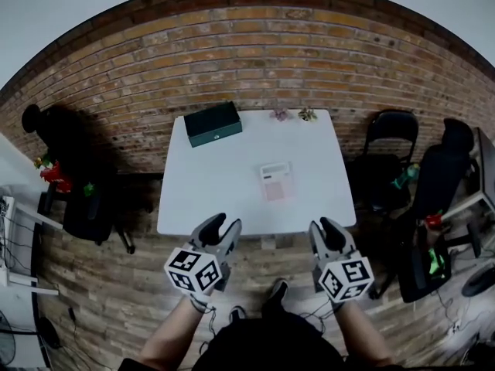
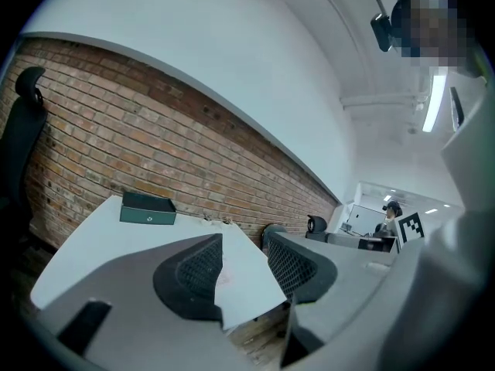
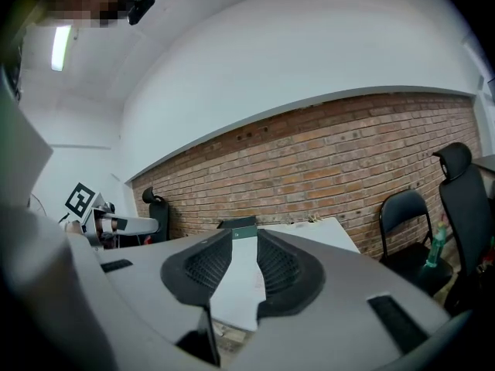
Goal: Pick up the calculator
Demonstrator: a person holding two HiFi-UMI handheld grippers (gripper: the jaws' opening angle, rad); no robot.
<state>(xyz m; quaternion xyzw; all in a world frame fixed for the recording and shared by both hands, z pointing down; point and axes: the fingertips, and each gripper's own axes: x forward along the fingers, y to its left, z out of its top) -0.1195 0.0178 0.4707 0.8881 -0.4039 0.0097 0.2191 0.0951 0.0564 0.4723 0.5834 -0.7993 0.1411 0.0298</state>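
The calculator, pinkish white, lies flat on the white table, right of its middle. Both grippers hover short of the table's near edge. My left gripper is open and empty, to the near left of the calculator. My right gripper is also open and empty, to its near right. In the left gripper view the open jaws of the left gripper frame the table's near corner. In the right gripper view the right gripper frames a strip of tabletop with nothing between the pads.
A dark green box sits at the table's far left corner. Two small trinkets lie at the far edge by the brick wall. Black chairs stand to the right, and another dark chair stands to the left.
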